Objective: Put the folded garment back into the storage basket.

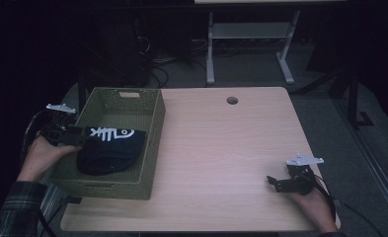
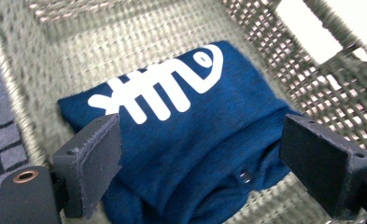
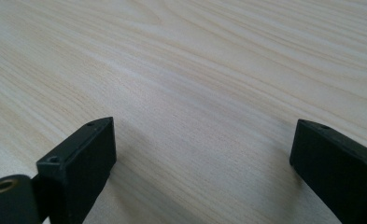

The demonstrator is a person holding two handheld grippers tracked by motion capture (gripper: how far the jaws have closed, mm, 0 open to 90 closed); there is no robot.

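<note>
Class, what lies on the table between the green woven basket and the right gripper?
Nothing: in the high view, bare pale wooden table separates the green woven basket from the right gripper.

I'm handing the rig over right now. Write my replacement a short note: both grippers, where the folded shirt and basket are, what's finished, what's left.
Left gripper: jaws open, poised over the near end of the folded navy shirt, nothing pinched between them.
Right gripper: jaws open, empty, resting low over the bare wooden table at its near right corner.
Shirt: lies folded inside the green woven basket at the table's left side, white fish-bone print facing up.
Done: shirt looks placed in the basket and released.
Left: probably just draw the left gripper out of the basket.
</note>
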